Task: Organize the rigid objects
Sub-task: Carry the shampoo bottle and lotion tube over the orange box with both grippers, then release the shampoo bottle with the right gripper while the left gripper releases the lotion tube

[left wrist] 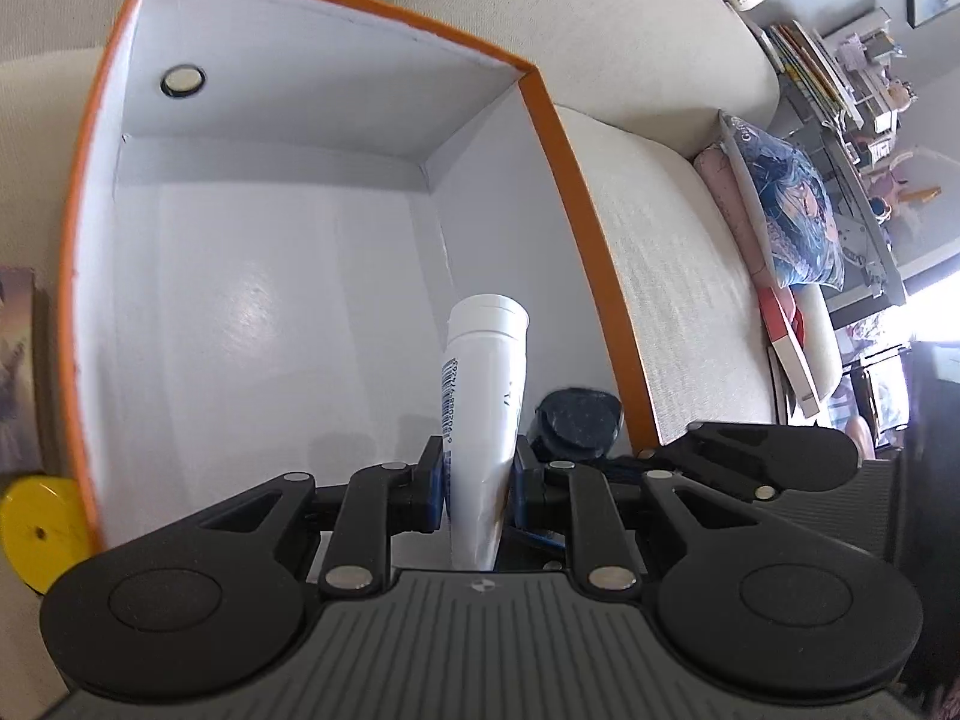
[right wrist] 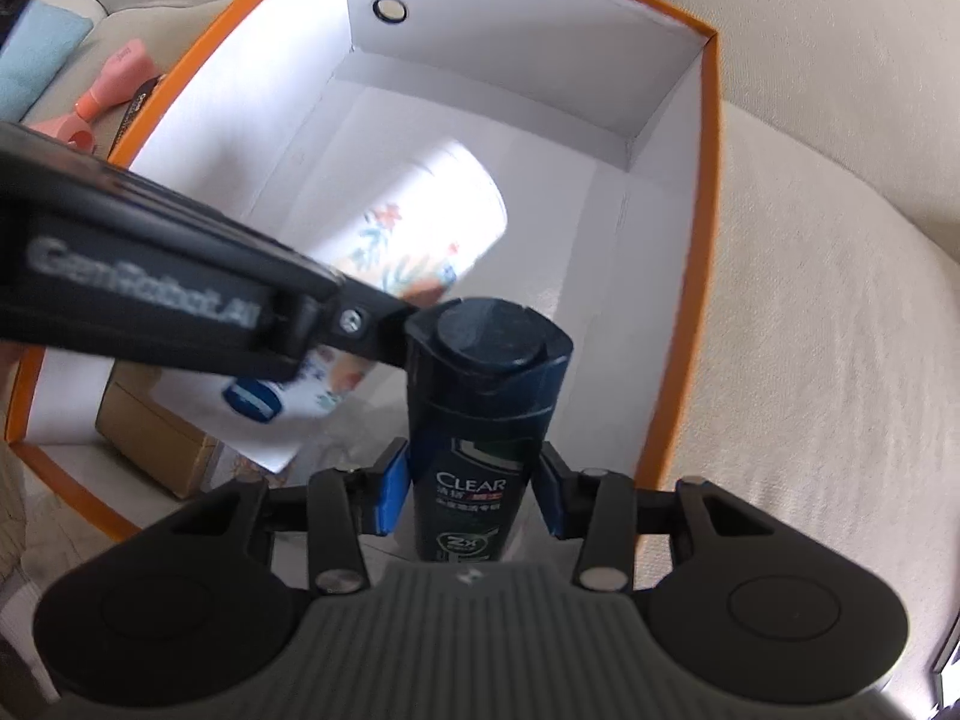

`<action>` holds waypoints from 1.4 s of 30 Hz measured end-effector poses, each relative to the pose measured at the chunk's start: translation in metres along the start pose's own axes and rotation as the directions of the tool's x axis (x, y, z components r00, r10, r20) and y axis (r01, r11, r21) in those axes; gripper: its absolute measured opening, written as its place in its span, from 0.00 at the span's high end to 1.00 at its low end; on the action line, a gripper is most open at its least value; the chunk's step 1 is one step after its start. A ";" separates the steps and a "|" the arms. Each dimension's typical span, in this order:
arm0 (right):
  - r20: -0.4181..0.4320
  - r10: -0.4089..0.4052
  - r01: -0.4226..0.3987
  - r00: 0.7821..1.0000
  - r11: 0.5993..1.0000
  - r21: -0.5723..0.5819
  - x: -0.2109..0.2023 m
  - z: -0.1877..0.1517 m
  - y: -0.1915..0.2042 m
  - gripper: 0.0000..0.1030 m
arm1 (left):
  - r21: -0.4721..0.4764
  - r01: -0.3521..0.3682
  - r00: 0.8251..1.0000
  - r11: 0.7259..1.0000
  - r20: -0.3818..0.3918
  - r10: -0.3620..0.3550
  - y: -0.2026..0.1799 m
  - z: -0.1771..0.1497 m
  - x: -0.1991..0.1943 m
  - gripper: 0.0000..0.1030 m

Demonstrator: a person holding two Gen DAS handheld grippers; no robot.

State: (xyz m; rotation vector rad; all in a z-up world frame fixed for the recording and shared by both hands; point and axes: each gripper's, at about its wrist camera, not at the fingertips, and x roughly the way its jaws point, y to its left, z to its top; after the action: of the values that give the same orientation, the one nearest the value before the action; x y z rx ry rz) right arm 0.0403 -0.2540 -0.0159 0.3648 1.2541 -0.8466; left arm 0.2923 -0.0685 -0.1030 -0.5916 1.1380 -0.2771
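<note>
The left gripper (left wrist: 477, 480) squeezes a white tube (left wrist: 486, 384) low in the middle of the left wrist picture, cap pointing into the orange box (left wrist: 576, 192), which sits on a pale sofa (left wrist: 678, 228).

In the right wrist picture, the dark shampoo bottle (right wrist: 474, 420) stands between the right gripper (right wrist: 471, 495) pads. The blue pads look a little apart from the bottle's sides, so the grip looks let go.

The tube should probably go down gently onto the bare white floor of the box, beside the bottle. Let go only when it rests. Keep the two grippers from bumping, since they are very close. A brown carton (right wrist: 150, 444) sits at lower left.
</note>
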 end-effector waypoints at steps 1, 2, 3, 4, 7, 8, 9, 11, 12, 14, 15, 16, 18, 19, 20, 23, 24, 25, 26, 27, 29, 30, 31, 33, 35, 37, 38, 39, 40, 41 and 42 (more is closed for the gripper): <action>0.006 0.001 -0.001 1.000 1.000 -0.004 -0.002 -0.001 -0.001 0.47 | -0.009 -0.002 1.000 1.000 -0.003 0.002 -0.001 -0.001 0.001 0.78; 0.010 0.004 -0.003 1.000 1.000 -0.009 -0.005 -0.001 -0.002 0.46 | -0.015 -0.005 1.000 1.000 -0.003 0.005 -0.003 0.000 0.003 0.78; 0.008 0.005 -0.004 1.000 1.000 -0.013 -0.006 -0.002 -0.003 0.46 | -0.020 -0.007 1.000 1.000 -0.004 0.007 -0.003 -0.001 0.005 0.78; 0.011 0.001 -0.001 1.000 1.000 -0.016 -0.008 -0.003 -0.003 0.46 | -0.025 -0.017 1.000 1.000 -0.006 0.017 -0.003 -0.001 0.006 0.78; 0.013 0.013 -0.013 1.000 1.000 -0.018 -0.011 -0.007 -0.004 0.47 | -0.071 -0.023 1.000 0.997 -0.020 0.022 0.000 -0.001 0.011 0.78; 0.014 0.013 -0.013 1.000 1.000 -0.012 -0.013 -0.008 -0.004 0.47 | -0.096 -0.020 0.999 0.995 -0.030 0.018 0.002 -0.002 0.013 0.78; 0.018 0.017 -0.017 1.000 1.000 -0.010 -0.014 -0.009 -0.004 0.47 | -0.114 -0.018 0.999 0.993 -0.038 0.014 0.003 -0.002 0.016 0.78; 0.029 0.020 -0.020 0.999 1.000 -0.001 -0.019 -0.010 -0.005 0.47 | -0.142 -0.019 0.999 0.990 -0.047 0.013 0.002 -0.003 0.019 0.78; 0.036 0.018 -0.018 0.999 1.000 0.000 -0.021 -0.010 -0.005 0.47 | -0.150 -0.026 0.999 0.988 -0.048 0.019 0.001 -0.003 0.021 0.78; 0.042 0.013 -0.013 0.999 1.000 0.004 -0.025 -0.012 -0.006 0.48 | -0.154 -0.050 0.998 0.987 -0.045 0.043 0.000 -0.003 0.022 0.78; 0.043 0.015 -0.015 0.999 1.000 0.004 -0.025 -0.013 -0.008 0.48 | -0.161 -0.062 0.997 0.985 -0.044 0.055 0.000 -0.003 0.023 0.78; 0.042 0.014 -0.014 0.999 1.000 0.005 -0.026 -0.014 -0.009 0.48 | -0.174 -0.064 0.997 0.983 -0.048 0.057 0.000 -0.003 0.024 0.77; 0.046 0.015 -0.016 0.999 1.000 0.013 -0.027 -0.016 -0.009 0.48 | -0.216 -0.056 0.997 0.975 -0.067 0.042 0.001 -0.004 0.027 0.77; 0.047 0.017 -0.018 0.999 1.000 0.016 -0.025 -0.015 -0.011 0.48 | -0.233 -0.053 0.997 0.971 -0.074 0.037 0.000 -0.004 0.029 0.77; 0.048 0.016 -0.017 0.999 0.999 0.026 -0.021 -0.009 -0.015 0.48 | -0.246 -0.053 0.996 0.968 -0.080 0.034 0.001 -0.005 0.031 0.77; 0.050 0.017 -0.019 0.999 0.999 0.033 -0.021 -0.010 -0.014 0.48 | -0.264 -0.079 0.993 0.961 -0.105 0.052 0.001 -0.006 0.035 0.77; 0.050 0.016 -0.018 0.999 0.999 0.035 -0.023 -0.011 -0.017 0.48 | -0.261 -0.086 0.992 0.961 -0.108 0.059 0.001 -0.006 0.036 0.77; 0.051 0.016 -0.017 0.999 0.999 0.037 -0.024 -0.012 -0.017 0.48 | -0.262 -0.093 0.992 0.960 -0.111 0.065 0.002 -0.007 0.037 0.76; 0.052 0.013 -0.016 0.999 0.999 0.045 -0.024 -0.012 -0.016 0.48 | -0.264 -0.101 0.991 0.959 -0.117 0.072 0.002 -0.007 0.037 0.75; 0.053 0.013 -0.016 0.998 0.999 0.048 -0.025 -0.013 -0.016 0.48 | -0.261 -0.108 0.989 0.959 -0.125 0.077 0.002 -0.007 0.038 0.70; 0.056 0.011 -0.014 0.998 0.998 0.063 -0.025 -0.014 -0.017 0.48 | -0.262 -0.107 0.988 0.959 -0.138 0.072 0.003 -0.008 0.039 0.70; 0.057 0.010 -0.014 0.998 0.997 0.069 -0.025 -0.015 -0.017 0.48 | -0.261 -0.105 0.988 0.960 -0.141 0.070 0.003 -0.008 0.039 0.70; 0.060 0.008 -0.013 0.998 0.997 0.075 -0.025 -0.015 -0.017 0.48 | -0.257 -0.105 0.987 0.961 -0.143 0.070 0.002 -0.009 0.039 0.70; 0.059 0.006 -0.012 0.998 0.996 0.089 -0.024 -0.015 -0.016 0.48 | -0.251 -0.102 0.987 0.963 -0.148 0.066 -0.002 -0.010 0.038 0.70; 0.054 0.000 -0.006 0.999 0.994 0.107 -0.021 -0.018 -0.013 0.48 | -0.250 -0.079 0.986 0.965 -0.159 0.040 -0.003 -0.012 0.034 0.70; 0.051 0.002 -0.008 0.999 0.994 0.110 -0.022 -0.016 -0.013 0.48 | -0.240 -0.063 0.988 0.969 -0.154 0.026 -0.004 -0.013 0.025 0.70; 0.050 0.001 -0.007 0.999 0.993 0.120 -0.023 -0.017 -0.013 0.49 | -0.228 -0.064 0.988 0.972 -0.150 0.030 -0.005 -0.012 0.021 0.70; 0.051 0.000 -0.007 0.999 0.992 0.124 -0.026 -0.019 -0.013 0.50 | -0.216 -0.068 0.989 0.974 -0.144 0.037 -0.006 -0.012 0.016 0.70; 0.051 -0.001 -0.006 0.999 0.991 0.131 -0.029 -0.021 -0.013 0.50 | -0.203 -0.072 0.989 0.976 -0.140 0.044 -0.007 -0.012 0.010 0.70; 0.052 -0.002 -0.005 0.999 0.990 0.143 -0.031 -0.022 -0.012 0.51 | -0.191 -0.076 0.989 0.979 -0.137 0.050 -0.007 -0.012 0.005 0.70; 0.054 -0.002 -0.006 0.999 0.989 0.146 -0.032 -0.023 -0.012 0.51 | -0.179 -0.076 0.990 0.981 -0.133 0.052 -0.008 -0.011 0.000 0.70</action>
State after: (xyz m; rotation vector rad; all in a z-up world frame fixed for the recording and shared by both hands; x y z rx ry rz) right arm 0.0143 -0.2353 0.0088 0.4579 1.1450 -0.9438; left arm 0.2826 -0.0786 -0.1012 -0.7059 1.3135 -0.1566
